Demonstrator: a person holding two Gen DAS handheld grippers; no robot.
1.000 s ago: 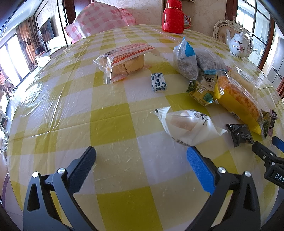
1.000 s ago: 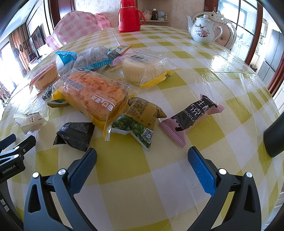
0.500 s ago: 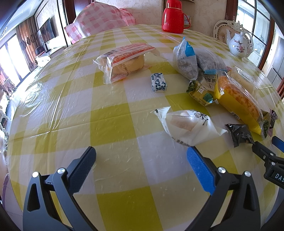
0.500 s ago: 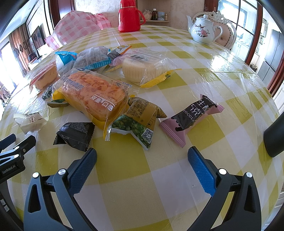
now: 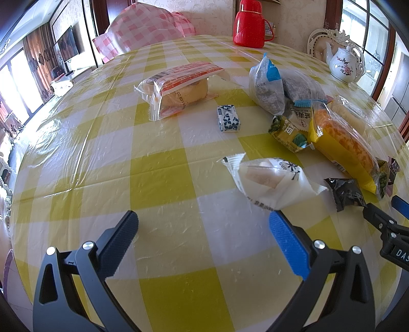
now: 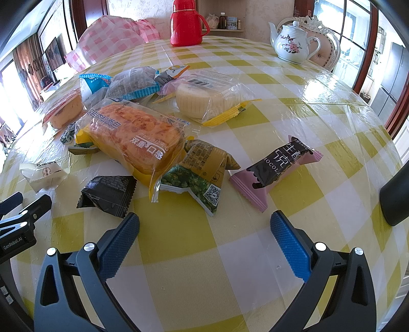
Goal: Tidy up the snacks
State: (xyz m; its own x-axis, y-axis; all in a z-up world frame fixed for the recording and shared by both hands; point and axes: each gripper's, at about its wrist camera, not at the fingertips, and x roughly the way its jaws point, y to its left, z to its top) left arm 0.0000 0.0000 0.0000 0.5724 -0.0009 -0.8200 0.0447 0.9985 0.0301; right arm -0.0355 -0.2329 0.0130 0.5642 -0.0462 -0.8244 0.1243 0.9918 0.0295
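Note:
Several wrapped snacks lie on a yellow-checked table (image 5: 158, 178). In the left wrist view my left gripper (image 5: 204, 229) is open and empty, just short of a white cake packet (image 5: 271, 181). Farther off lie a red-striped bread pack (image 5: 179, 89), a small blue-white packet (image 5: 228, 118) and a grey-blue bag (image 5: 268, 86). In the right wrist view my right gripper (image 6: 204, 229) is open and empty, near a green-yellow pea packet (image 6: 202, 176), a black packet (image 6: 107, 191), a pink chocolate bar (image 6: 278, 168), an orange bread loaf pack (image 6: 135, 138) and a white cake pack (image 6: 207, 97).
A red thermos (image 6: 186, 23) and a white floral teapot (image 6: 291, 43) stand at the table's far side. A pink checked cloth (image 5: 145, 33) covers a chair at the back left. The table edge curves away on both sides.

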